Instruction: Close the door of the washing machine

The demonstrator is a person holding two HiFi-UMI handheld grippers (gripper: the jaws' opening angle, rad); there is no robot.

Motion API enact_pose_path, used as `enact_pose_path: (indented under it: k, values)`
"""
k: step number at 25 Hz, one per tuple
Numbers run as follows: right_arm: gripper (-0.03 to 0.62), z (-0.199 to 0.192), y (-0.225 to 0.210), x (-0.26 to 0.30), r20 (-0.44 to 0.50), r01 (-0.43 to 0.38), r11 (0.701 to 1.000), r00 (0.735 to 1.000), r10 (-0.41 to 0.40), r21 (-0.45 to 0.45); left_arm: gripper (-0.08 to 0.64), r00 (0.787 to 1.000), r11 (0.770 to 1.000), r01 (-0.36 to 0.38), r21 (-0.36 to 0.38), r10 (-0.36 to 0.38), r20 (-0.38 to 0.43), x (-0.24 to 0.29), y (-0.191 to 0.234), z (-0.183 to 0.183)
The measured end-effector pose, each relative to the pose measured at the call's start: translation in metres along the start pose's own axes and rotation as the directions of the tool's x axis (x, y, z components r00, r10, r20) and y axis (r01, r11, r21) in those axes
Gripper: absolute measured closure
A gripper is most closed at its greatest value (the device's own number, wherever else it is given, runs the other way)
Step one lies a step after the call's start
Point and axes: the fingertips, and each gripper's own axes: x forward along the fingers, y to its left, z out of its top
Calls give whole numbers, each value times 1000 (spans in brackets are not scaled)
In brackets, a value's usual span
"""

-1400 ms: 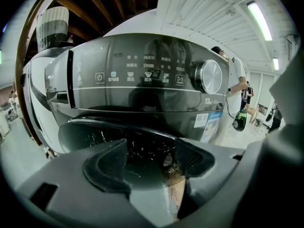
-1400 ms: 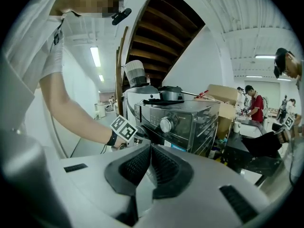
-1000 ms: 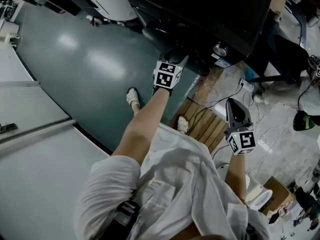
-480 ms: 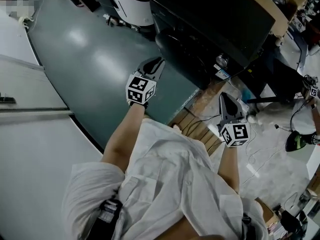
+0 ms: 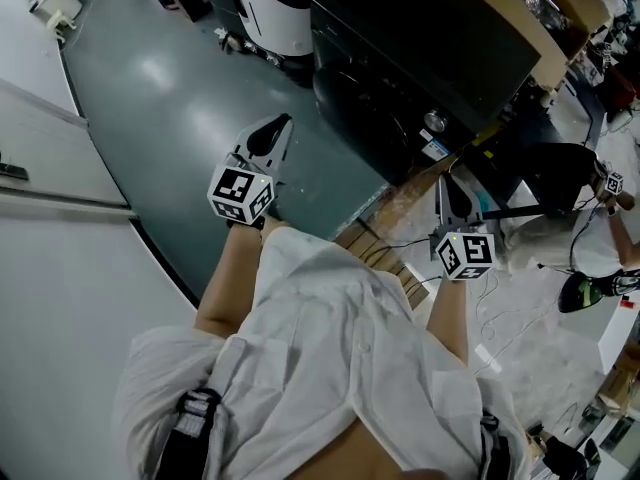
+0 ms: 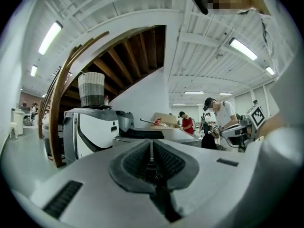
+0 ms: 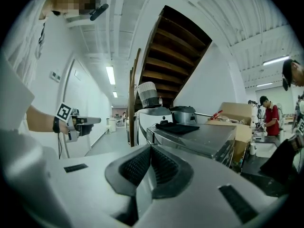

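The dark washing machine stands at the top of the head view, and its round front door appears to lie flush against the front. My left gripper hovers over the grey floor, left of the door and apart from it. Its jaws have just been closing and now meet with nothing between them. My right gripper hangs near the machine's right front corner, shut and empty. The machine's flat top with a dark cloth shows ahead of it.
A white appliance stands left of the machine, and a cardboard box lies behind it. A wooden pallet and loose cables are underfoot. People work at the right. A white wall panel borders the left.
The left gripper has pulled back from the machine's door, rising and moving left, and its jaws have shut. The right gripper has risen slightly.
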Motion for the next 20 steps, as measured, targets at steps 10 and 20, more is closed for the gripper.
enact_pose_path:
  k: [10,20]
  values:
    - [566,24,-1,-5,16,21,997,1000,-20,-70,531,997,998,-61,-6,62,50,-52,7,20]
    - [566,30,2,-1,19,-1,996,1000,3,-87,531,996,996,-85,-19,85,39,-67,6,15]
